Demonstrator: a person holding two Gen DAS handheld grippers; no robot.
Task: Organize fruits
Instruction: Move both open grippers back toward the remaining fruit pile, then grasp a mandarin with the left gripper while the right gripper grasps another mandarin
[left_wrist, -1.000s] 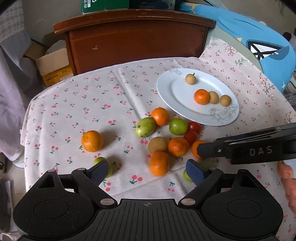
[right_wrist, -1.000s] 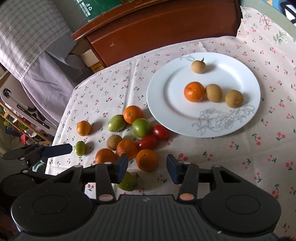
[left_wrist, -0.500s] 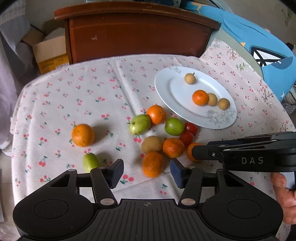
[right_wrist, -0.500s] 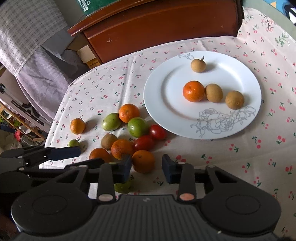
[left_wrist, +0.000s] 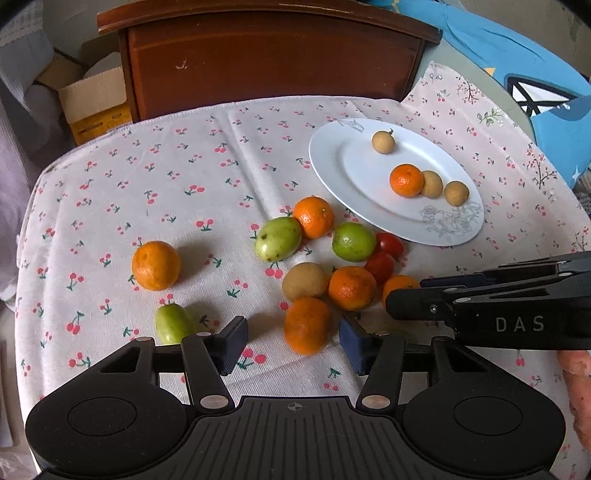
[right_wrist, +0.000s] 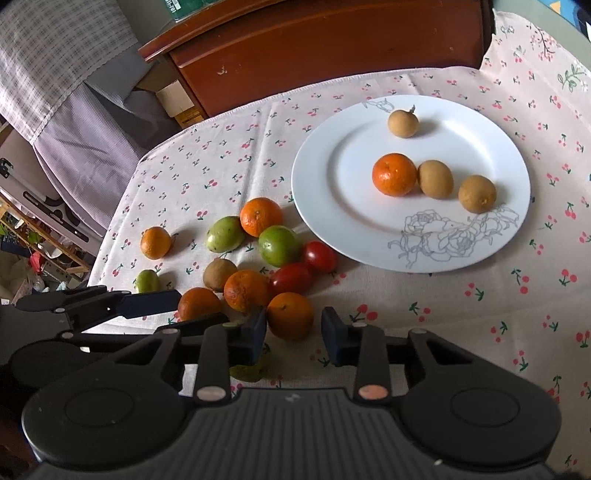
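The cherry-print surface held glossy oranges. My left tool and right tool each stood apart around one; only the right view showed shelving.

Left tool and right tool angled downward, jaws narrowed but apart.

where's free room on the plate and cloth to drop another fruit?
Plate: its bare left half, left of the orange, and the near rim over the rose drawing. Cloth: the wide stretch between the far edge and the lone orange. Crowded: the fruit cluster ahead of both grippers.
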